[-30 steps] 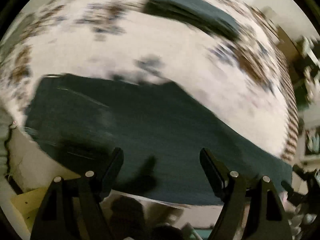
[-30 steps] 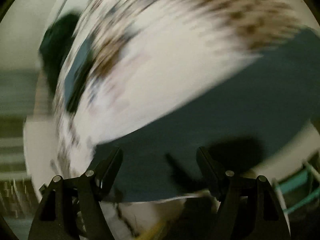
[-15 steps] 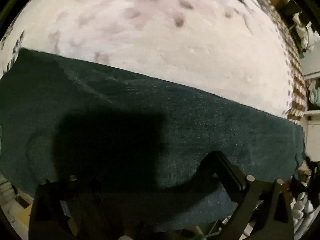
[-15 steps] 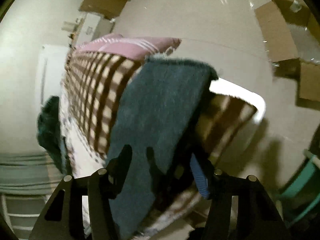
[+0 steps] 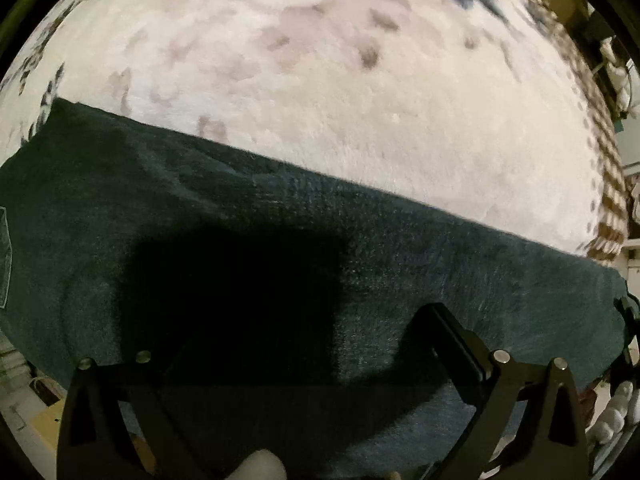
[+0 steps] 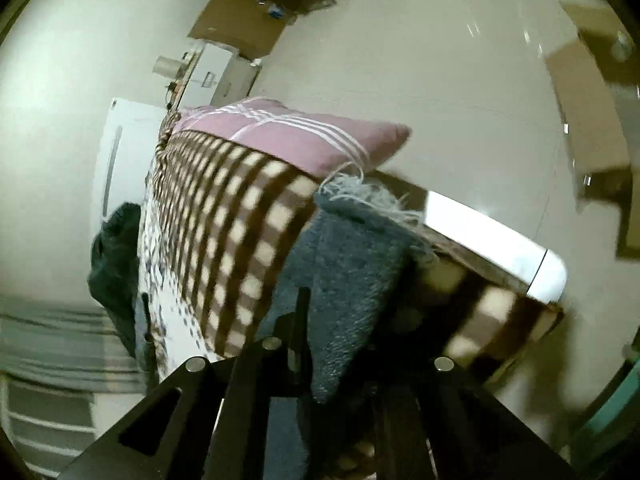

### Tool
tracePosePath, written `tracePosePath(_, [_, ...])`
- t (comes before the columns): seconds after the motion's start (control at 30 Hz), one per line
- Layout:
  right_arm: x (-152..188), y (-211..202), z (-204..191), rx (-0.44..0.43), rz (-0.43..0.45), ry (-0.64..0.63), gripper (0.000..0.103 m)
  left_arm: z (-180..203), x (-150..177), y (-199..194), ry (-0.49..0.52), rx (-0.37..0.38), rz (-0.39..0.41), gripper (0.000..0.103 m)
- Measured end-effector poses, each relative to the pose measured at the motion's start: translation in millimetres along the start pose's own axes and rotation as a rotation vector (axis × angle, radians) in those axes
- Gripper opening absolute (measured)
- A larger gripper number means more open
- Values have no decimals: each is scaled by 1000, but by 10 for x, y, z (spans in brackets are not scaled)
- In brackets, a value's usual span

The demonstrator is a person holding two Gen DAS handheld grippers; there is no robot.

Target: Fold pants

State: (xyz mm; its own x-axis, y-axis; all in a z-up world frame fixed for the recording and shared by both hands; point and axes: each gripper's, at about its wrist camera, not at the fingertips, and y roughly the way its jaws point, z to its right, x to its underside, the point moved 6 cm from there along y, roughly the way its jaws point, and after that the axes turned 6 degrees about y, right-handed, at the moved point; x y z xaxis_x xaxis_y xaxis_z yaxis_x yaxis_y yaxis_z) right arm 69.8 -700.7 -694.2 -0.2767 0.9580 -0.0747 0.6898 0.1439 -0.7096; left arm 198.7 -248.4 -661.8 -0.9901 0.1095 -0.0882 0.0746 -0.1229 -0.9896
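My right gripper [image 6: 320, 344] has now closed its fingers on the pants [image 6: 344, 280], which hung loose between them half a second ago. My left gripper [image 5: 292, 360] still hovers spread over the pants [image 5: 280, 240] on the bed [image 5: 340, 100]. Beyond lies a pink pillow [image 6: 288, 136].

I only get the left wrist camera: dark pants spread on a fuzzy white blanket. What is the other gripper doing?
Observer: The right gripper is shut on a frayed end of the pants.
Operator: What is behind it?
Observer: A pink pillow lies on a brown checked blanket.
Operator: Anything lying around farther off?
Observer: Pieces of cardboard lie on the pale floor.
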Motion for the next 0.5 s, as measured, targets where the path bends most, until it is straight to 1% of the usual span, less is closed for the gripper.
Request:
tracePosePath(0.1, [108,-220,-285,-17,16,-51,8,-106,47,-221,-29,39,42,103])
tracePosePath(0.17, [248,-385,-595,-37,18,-111,8,-187,60,-431,-50,67,76,103])
tracePosePath(0.27, [600,-551,-1141,-61,5,-223,8,-399,117,-782,-73,95,130,103])
tracePosePath(0.33, [979,-595,-1554,-89,-23,-297,8,-635,151,-985,-90,97,152,103])
tracePosePath(0.4, [1356,-582,-1873,-113,-57,-363,8,-880,237,-1125,-118,94,174,103])
tracePosePath(0.43, [1604,-529,-2045,-117,-79,-405,8,-968,289,-1169,-131,83,180,103])
tracePosePath(0.47, [1873,-446,-2199,-127,-108,-442,8,-1128,258,-1218,-145,77,183,103])
tracePosePath(0.5, [2091,-384,-2273,-131,-132,-470,8,-1290,319,-1278,-169,71,188,103])
